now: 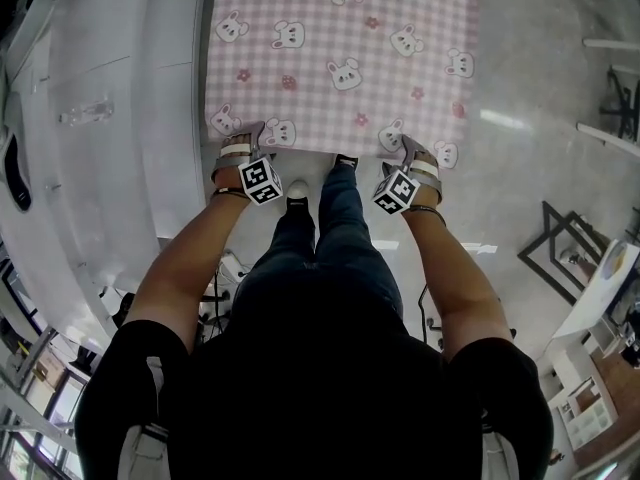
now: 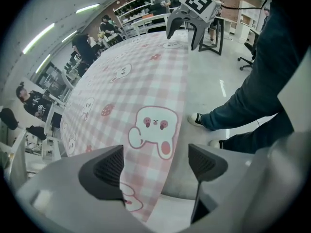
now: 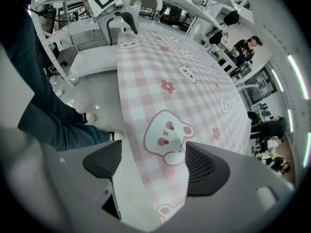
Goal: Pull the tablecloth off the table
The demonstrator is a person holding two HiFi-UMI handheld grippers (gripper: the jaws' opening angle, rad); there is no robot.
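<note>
1. The pink checked fabric tablecloth (image 1: 340,58) with white bunny prints lies flat on the table and covers its top fully.
2. The left gripper (image 2: 155,168) is at the near left corner of the table. It is released: the jaws stand apart and the hanging hem is between them. The hem perhaps brushes one pad.
3. The right gripper (image 3: 151,165) is at the near right corner, also released. Its jaws are wide around the hem.
4. Both grippers point steeply down, just in front of the person's blue jeans (image 1: 330,238).

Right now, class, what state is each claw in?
Left claw: open, tablecloth edge between the jaws, not clamped.
Right claw: open, tablecloth edge between the jaws, not clamped.
</note>
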